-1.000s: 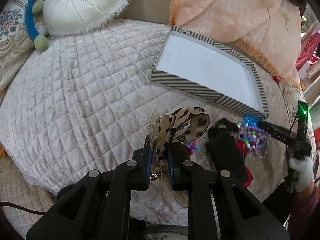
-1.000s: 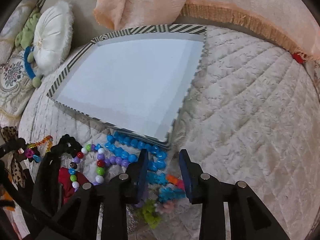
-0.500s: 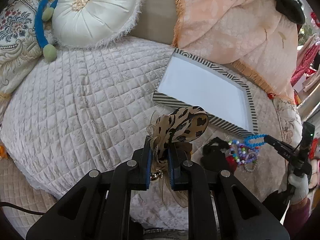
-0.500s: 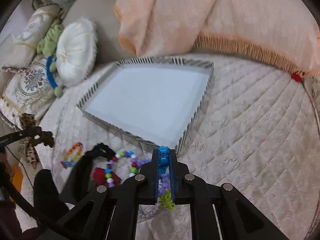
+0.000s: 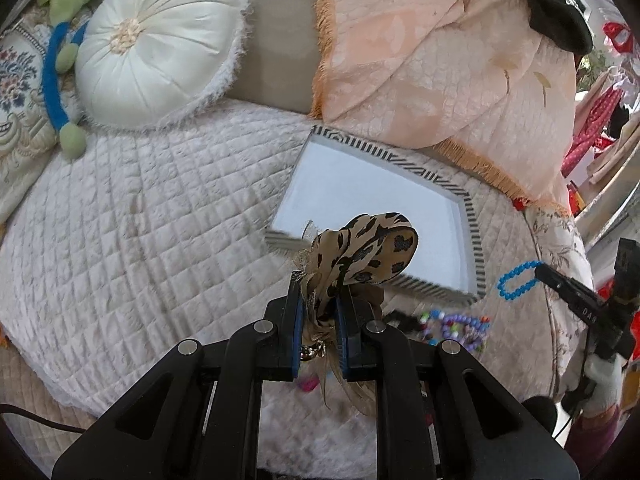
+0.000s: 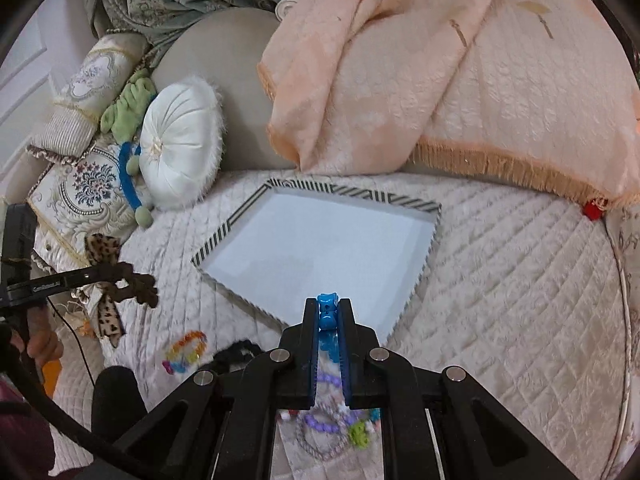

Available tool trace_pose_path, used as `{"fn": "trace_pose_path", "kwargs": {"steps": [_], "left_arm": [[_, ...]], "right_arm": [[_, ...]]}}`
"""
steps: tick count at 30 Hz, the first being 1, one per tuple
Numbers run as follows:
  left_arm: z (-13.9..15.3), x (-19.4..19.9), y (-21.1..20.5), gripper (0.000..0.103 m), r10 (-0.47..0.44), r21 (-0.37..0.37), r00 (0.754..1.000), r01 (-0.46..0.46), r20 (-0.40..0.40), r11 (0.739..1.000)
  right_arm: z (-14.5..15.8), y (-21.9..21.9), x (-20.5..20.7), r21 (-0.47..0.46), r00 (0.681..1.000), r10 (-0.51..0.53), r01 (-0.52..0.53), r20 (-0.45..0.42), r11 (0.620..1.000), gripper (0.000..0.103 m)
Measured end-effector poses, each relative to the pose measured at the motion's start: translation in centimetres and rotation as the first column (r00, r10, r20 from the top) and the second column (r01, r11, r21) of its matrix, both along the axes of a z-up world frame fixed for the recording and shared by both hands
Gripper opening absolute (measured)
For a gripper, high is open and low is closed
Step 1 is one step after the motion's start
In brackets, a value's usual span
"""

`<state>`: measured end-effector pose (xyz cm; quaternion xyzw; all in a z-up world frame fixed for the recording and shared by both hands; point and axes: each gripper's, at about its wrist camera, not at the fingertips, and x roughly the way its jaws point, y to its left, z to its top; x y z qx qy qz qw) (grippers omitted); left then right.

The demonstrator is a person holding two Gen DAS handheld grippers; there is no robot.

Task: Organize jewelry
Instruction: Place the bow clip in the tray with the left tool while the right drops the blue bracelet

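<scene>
Above the quilted bedspread (image 5: pixel 152 216), near the striped tray's (image 6: pixel 424 272) front edge: left gripper (image 5: pixel 320 300) clamped on a floppy leopard-print fabric bow (image 5: pixel 368 248); right gripper (image 6: pixel 328 312) pinching a glossy blue bead bracelet (image 6: pixel 327 312).

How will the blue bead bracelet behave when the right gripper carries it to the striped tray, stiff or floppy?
Probably floppy: in the left wrist view the blue bead bracelet hangs as a loose loop from the right gripper. It looks light, since a narrow pinch holds it. Its smooth round beads could slip or swing, so a slow move toward the striped tray seems wise.
</scene>
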<state>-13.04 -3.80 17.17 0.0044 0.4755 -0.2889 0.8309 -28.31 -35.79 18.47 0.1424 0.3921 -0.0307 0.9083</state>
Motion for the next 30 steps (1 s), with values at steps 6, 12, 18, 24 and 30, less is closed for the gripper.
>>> {"fn": "trace_pose_path", "kwargs": {"steps": [6,12,18,24,30], "left_arm": [[-0.9,3.0,-5.5,0.013,-0.008,0.006,1.000,0.008,0.013,1.000],[-5.3,8.3,-9.8,0.013,0.069,0.049,0.997,-0.067,-0.039,0.997],[-9.4,10.3,-11.2,0.013,0.110,0.150,0.992,-0.101,-0.055,0.983],[-11.4,9.1,-11.3,0.013,0.086,0.228,0.992,-0.063,-0.089,0.972],[-12.2,6.5,-11.1,0.013,0.052,0.245,0.994,-0.026,-0.100,0.969]], "right_arm": [[-1.9,-0.4,3.1,0.035,1.000,-0.013,0.014,-0.021,0.999,0.008],[-6.1,-1.3,5.8,0.122,0.996,-0.033,0.043,-0.081,0.992,0.008],[-9.7,-2.8,5.8,0.140,0.982,-0.027,0.053,-0.186,0.989,0.008],[-10.7,-4.0,5.6,0.112,0.968,0.021,0.007,-0.248,0.994,0.008],[-10.4,-5.7,5.4,0.039,0.960,0.005,0.006,-0.281,0.999,0.008]]}}
